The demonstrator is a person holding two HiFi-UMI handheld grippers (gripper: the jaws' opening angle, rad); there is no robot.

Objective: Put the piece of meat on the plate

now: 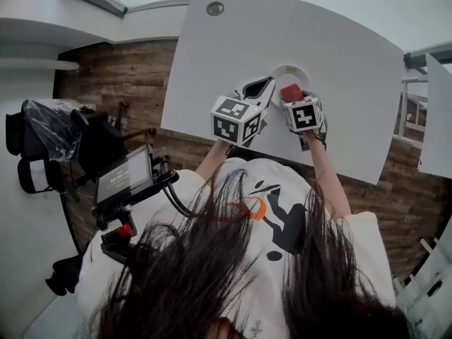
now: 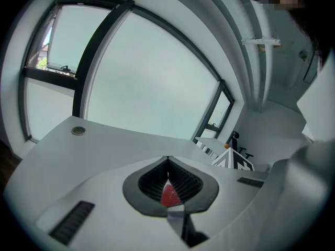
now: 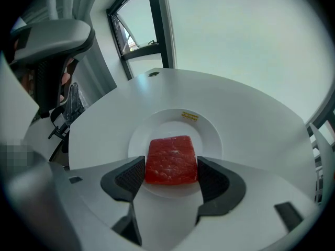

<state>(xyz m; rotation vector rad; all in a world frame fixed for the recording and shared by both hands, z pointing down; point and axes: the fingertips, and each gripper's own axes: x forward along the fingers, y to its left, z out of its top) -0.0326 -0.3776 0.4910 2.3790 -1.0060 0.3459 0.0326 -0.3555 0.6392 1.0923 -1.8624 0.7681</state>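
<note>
Both jaws of the right tool clamp the piece of meat just above the white plate on the surface, while the left tool is closed tight on nothing.

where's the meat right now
In the right gripper view, the meat is at centre, clamped in the right gripper, over the white plate.

Table is looked down on from the head; plate is shared with the close-up right gripper view.
</note>
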